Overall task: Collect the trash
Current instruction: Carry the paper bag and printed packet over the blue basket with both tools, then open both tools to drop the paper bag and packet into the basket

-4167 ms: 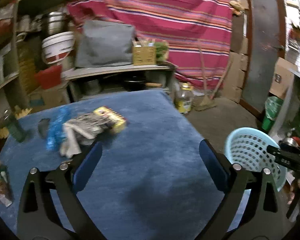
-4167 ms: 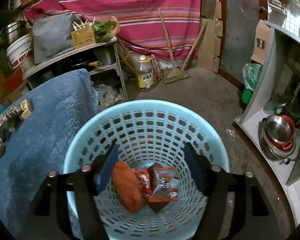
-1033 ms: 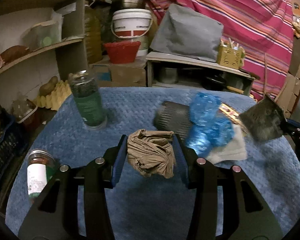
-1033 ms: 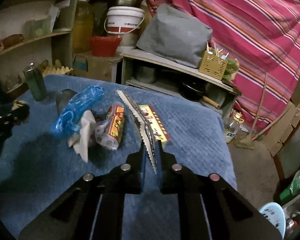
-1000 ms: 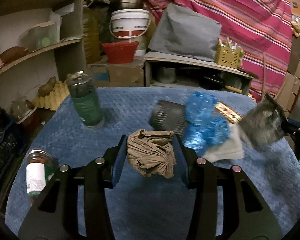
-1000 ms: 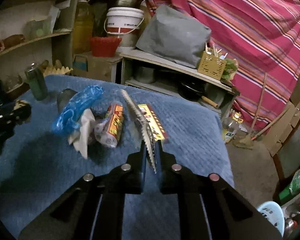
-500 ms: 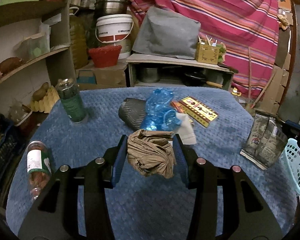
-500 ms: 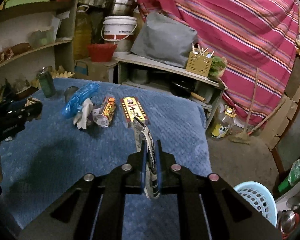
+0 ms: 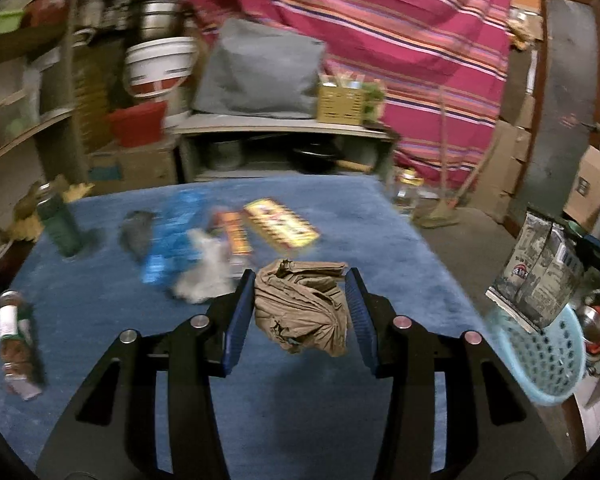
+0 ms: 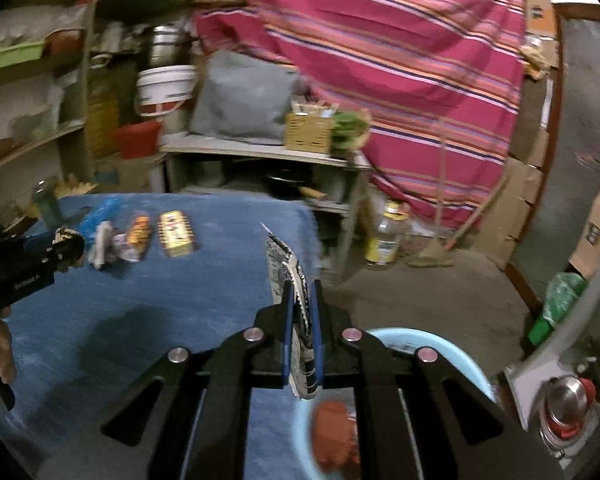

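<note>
Both our hands have swung rightward off the pile since a second ago: the light blue basket (image 9: 540, 360), then out of the left view, now sits at four o'clock there, and its rim (image 10: 432, 340) shows at five o'clock under our right gripper (image 10: 301, 308). We see the blue tablecloth (image 9: 100, 320) filling the lower half of the left view, blurred.

Our left gripper (image 9: 300, 300) is clamped on a crumpled brown bag (image 9: 302, 308), both blue pads pressing its sides, held above the cloth at six o'clock.

Our right gripper is pinched nearly closed on a flat silver packet (image 10: 292, 276), its zigzag edge sticking up toward twelve o'clock; from the left view the same packet (image 9: 536, 276) hangs at three o'clock, above the basket's near rim. Something orange-brown (image 10: 334, 436) lies in the basket, too blurred for us to name.

Left on the cloth at ten to eleven o'clock: a blue plastic bag (image 9: 172, 236), a white tissue (image 9: 204, 272), a yellow box (image 9: 280, 228), an orange wrapper (image 9: 234, 232), a dark cup (image 9: 138, 232), a green bottle (image 9: 58, 224) and a jar (image 9: 12, 340) at eight o'clock.
</note>
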A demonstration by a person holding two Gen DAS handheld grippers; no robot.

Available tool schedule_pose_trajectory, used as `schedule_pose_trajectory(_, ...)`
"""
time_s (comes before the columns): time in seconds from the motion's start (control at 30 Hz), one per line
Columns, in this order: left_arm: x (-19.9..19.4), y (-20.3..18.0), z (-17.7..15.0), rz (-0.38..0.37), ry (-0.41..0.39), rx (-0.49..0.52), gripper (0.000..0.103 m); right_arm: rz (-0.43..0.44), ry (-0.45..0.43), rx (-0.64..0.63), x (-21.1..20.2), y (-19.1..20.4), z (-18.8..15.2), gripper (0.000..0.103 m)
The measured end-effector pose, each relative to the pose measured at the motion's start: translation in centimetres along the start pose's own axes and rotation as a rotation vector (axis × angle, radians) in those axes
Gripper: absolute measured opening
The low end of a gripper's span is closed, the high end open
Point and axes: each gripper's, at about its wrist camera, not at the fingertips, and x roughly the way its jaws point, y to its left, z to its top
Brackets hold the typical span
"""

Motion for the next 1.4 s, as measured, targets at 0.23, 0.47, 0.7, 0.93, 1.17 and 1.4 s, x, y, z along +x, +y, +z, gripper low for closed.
schedule_pose_trajectory(0.23, 1.8, -9.3, -1.0, -0.118, 0.025, 0.063, 0.045, -0.098, 0.037, 0.077, -1.4, -7.4, -2.4, 0.009)
schedule_pose_trajectory(0.47, 3.1, -17.0, -2.7, -0.173, 0.032, 0.168, 0.045, -0.150, 0.068, 0.127, -1.4, -11.4, -4.6, 0.009)
schedule_pose_trajectory(0.7, 3.9, -21.7, -4.3, -0.228, 0.045, 0.229, 0.045, -0.164, 0.089, 0.154, -0.8, -13.5, -6.6, 0.009)
schedule_pose_trajectory(0.93, 4.6, -24.3, -4.5, -0.266, 0.056, 0.247, 0.046, -0.173, 0.099, 0.188, -0.7, -15.0, -7.5, 0.009)
schedule_pose_trajectory(1.17, 4.9, -25.7, -3.9, -0.279, 0.058, 0.264, 0.047, -0.174, 0.103, 0.196, -0.5, -15.2, -7.7, 0.008)
schedule_pose_trajectory(1.4, 4.3, -24.5, -3.0, -0.255, 0.021, 0.241, 0.072, -0.171, 0.108, 0.206, -0.2, -15.1, -7.9, 0.009)
